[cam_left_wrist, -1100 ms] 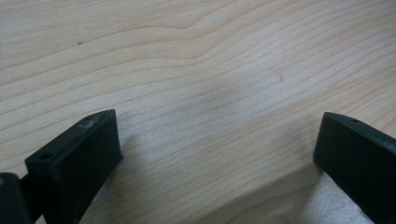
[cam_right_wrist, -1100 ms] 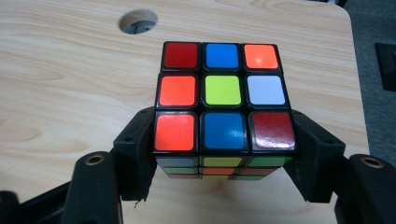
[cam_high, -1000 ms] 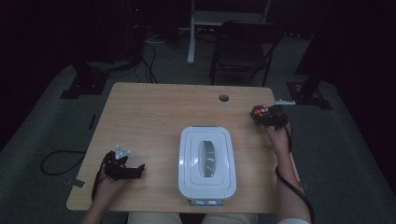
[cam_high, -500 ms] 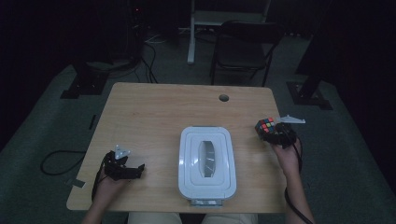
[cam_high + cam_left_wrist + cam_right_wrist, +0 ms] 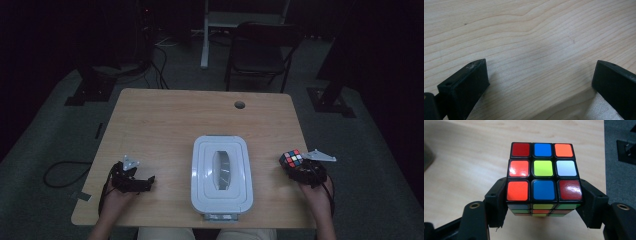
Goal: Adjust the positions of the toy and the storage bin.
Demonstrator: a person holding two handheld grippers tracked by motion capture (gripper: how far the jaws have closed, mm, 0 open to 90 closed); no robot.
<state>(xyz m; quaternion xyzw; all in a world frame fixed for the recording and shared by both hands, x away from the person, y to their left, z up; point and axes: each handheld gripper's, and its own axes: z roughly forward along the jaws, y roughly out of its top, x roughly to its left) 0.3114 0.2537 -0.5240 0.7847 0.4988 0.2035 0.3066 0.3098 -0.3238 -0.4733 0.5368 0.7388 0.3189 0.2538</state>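
Puzzle cube (image 5: 544,178) sits clamped between the jaws of the right tongs (image 5: 300,170) at about four o'clock on the worktop (image 5: 165,125), beside the white lidded box (image 5: 221,177). Left tongs (image 5: 131,181), at eight o'clock, gape apart over bare wood.

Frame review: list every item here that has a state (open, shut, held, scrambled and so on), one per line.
Left gripper: open, nothing between its jaws, low over the bare table.
Right gripper: shut on the puzzle cube, at the table's right edge.
Puzzle cube: held, scrambled, top face a mix of red, blue, orange, yellow and white.
White container: lid on, sitting flat at the table's near middle.
Chair: upright, unoccupied, beyond the table.
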